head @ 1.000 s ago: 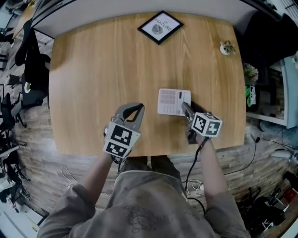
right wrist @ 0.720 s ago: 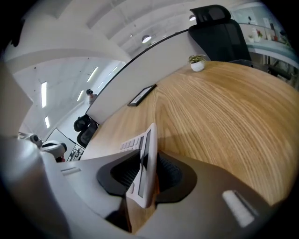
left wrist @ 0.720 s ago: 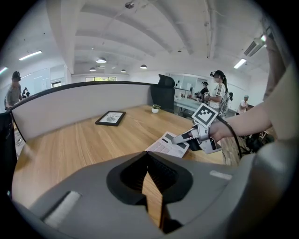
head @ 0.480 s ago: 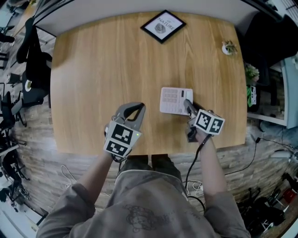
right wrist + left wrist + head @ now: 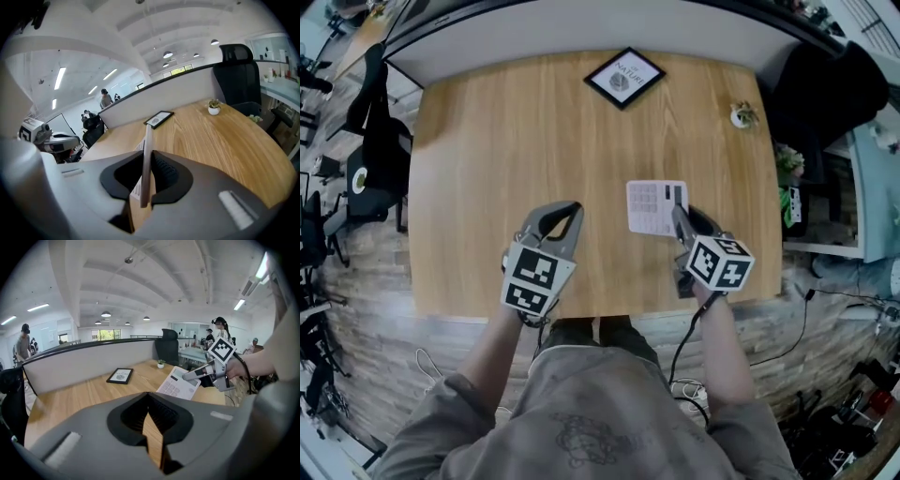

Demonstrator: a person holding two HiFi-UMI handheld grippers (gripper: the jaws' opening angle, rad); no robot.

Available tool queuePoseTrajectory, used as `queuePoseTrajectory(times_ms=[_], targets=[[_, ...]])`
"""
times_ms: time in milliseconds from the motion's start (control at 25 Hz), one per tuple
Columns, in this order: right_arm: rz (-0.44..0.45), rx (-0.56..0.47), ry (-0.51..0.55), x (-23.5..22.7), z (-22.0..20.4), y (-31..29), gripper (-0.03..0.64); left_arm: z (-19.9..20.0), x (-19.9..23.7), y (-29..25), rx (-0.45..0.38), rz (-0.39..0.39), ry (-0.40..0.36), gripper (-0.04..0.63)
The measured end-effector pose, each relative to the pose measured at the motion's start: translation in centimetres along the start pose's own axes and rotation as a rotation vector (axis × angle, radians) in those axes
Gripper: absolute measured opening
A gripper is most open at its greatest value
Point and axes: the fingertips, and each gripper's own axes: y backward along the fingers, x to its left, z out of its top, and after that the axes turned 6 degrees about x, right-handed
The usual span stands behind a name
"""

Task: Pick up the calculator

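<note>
The white calculator [image 5: 655, 207] hangs tilted just above the wooden table [image 5: 506, 131], gripped at its near right edge. My right gripper [image 5: 679, 217] has it between its jaws, which are still closing, and the pads press on it. In the right gripper view the calculator [image 5: 146, 154] stands edge-on between the dark pads. From the left gripper view the calculator [image 5: 178, 383] shows raised off the table in the other gripper. My left gripper [image 5: 572, 208] hovers to the left of it, shut with its tips together and nothing in it [image 5: 149, 398].
A black-framed picture [image 5: 623, 77] lies at the table's far edge. A small potted plant [image 5: 741, 115] stands at the far right corner. A black chair [image 5: 380, 159] is off the left side and another [image 5: 239, 70] behind the far right. People stand in the background.
The right gripper's jaws have closed on the calculator's right edge and lifted it off the table. Both grippers have risen.
</note>
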Motion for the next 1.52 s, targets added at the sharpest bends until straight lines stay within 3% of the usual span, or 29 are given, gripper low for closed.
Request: queuePoseTrajectory(times_ms=[440, 800, 1160, 1520], targets=[[0.070, -0.296, 0.131, 8.3, 8.9, 11.7, 0.057, 8.7, 1.2, 8.0, -0.213, 0.083, -0.084, 0.002], [0.102, -0.488, 0.194, 13.2, 11.9, 20.5, 0.057, 13.6, 0.3, 15.6, -0.378, 0.110, -0.123, 0.002], [0.081, -0.531, 0.190, 14.5, 10.6, 25.0, 0.057, 13.6, -1.5, 18.9, -0.386, 0.093, -0.118, 0.002], [0.107, -0.431, 0.171, 14.8, 6.5, 23.6, 0.055, 11.1, -3.3, 18.1, -0.350, 0.056, -0.138, 0.002]])
